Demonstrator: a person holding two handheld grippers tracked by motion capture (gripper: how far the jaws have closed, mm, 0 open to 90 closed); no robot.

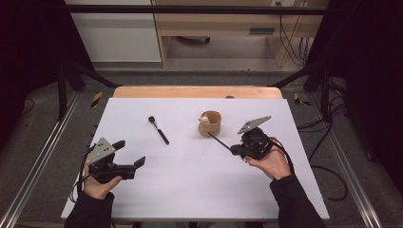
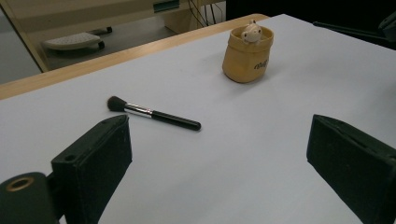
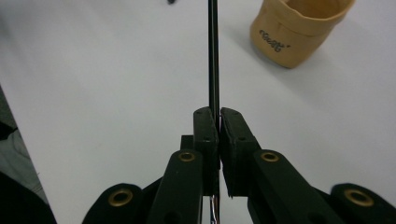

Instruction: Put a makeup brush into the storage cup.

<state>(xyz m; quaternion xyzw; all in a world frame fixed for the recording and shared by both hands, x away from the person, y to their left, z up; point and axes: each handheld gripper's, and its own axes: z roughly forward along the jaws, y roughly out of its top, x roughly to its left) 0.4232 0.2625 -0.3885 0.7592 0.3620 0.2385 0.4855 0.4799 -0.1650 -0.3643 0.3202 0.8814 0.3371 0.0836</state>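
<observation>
A tan pouch-like cup (image 1: pixel 210 123) (image 2: pixel 247 56) (image 3: pixel 299 29) stands upright mid-table with a small cream figure (image 2: pixel 251 31) peeking from its top. A black-handled makeup brush (image 1: pixel 158 129) (image 2: pixel 154 113) lies flat to its left. My right gripper (image 1: pixel 234 150) (image 3: pixel 218 113) is shut on a thin black stick (image 1: pixel 218 141) (image 3: pixel 213 51) that points away from the jaws, up and left past the cup. My left gripper (image 1: pixel 130 153) is open at the table's left front, its jaws wide apart with nothing between them, the brush lying beyond them.
The white table top (image 1: pixel 190 190) has a wooden strip (image 1: pixel 197 91) along its far edge. Black frame posts and cables (image 1: pixel 328 142) flank the table on both sides. A wooden cabinet (image 1: pixel 218 28) stands beyond on the floor.
</observation>
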